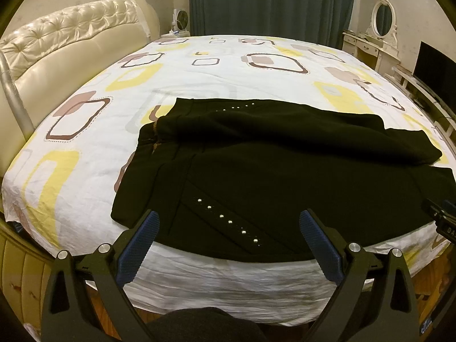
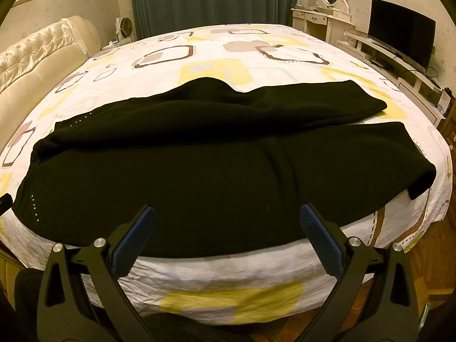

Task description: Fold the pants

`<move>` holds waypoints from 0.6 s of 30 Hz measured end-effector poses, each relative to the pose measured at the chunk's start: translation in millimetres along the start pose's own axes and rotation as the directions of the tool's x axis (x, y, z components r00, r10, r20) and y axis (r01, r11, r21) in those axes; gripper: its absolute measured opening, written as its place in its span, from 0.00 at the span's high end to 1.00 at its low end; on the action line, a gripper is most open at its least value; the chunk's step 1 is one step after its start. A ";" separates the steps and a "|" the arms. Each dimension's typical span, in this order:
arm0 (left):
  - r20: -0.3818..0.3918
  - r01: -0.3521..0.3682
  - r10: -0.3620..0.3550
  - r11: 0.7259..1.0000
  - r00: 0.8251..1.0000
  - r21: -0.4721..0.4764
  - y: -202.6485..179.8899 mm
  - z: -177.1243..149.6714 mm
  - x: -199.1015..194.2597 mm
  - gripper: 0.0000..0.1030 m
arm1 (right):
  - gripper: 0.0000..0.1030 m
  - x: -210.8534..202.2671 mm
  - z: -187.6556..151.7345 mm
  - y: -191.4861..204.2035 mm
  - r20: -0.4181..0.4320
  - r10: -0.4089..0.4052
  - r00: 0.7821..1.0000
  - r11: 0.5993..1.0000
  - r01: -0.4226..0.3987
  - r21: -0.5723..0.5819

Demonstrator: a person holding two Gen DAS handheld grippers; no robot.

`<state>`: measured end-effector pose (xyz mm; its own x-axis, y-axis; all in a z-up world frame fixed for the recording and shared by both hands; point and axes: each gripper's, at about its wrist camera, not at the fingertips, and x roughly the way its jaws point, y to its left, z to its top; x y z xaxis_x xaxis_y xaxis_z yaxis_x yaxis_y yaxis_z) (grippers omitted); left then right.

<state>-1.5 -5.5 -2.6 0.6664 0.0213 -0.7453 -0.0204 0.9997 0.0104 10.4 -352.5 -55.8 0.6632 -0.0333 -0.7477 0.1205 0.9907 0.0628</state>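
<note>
Pants [image 1: 256,171], black with rows of small studs [image 1: 228,219], lie crosswise on the bed [image 1: 199,71] along its near edge, waistband to my left and legs to my right. I hold the left gripper [image 1: 228,222] and right gripper [image 2: 228,222] spread wide, empty, just short of the near hem.

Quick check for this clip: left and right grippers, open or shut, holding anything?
Left gripper: open, empty, poised at the near edge of the black pants.
Right gripper: open, empty, also at the pants' near edge.
</note>
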 end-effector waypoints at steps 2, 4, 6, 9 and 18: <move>0.002 -0.002 0.002 1.000 1.000 0.002 0.0 0.0 -0.2 0.05 | 0.02 0.3 0.1 -0.3 -0.002 0.001 1.000 1.000 -0.001 0.001; 0.000 -0.002 0.002 1.000 1.000 0.002 0.1 -0.4 0.0 0.05 | 0.02 0.2 -0.7 -0.4 -0.002 0.001 1.000 1.000 -0.001 0.002; 0.002 -0.003 0.003 1.000 1.000 0.001 0.1 -0.3 -0.3 0.05 | 0.02 0.2 -0.1 -0.6 -0.004 0.002 1.000 1.000 -0.002 0.002; 0.003 -0.003 0.003 1.000 1.000 0.001 0.1 -0.4 -0.4 0.05 | 0.02 0.3 0.1 -0.8 -0.003 0.003 1.000 1.000 -0.003 0.003; -0.003 0.001 -0.001 1.000 1.000 0.001 -1.0 -1.6 -0.1 0.05 | 0.02 0.3 0.8 -1.8 -0.007 0.005 1.000 1.000 -0.005 0.007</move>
<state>-2.7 -6.5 -3.6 0.6641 0.0203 -0.7473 -0.0190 0.9998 0.0103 11.0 -354.4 -55.6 0.6583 -0.0278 -0.7523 0.1227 0.9899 0.0709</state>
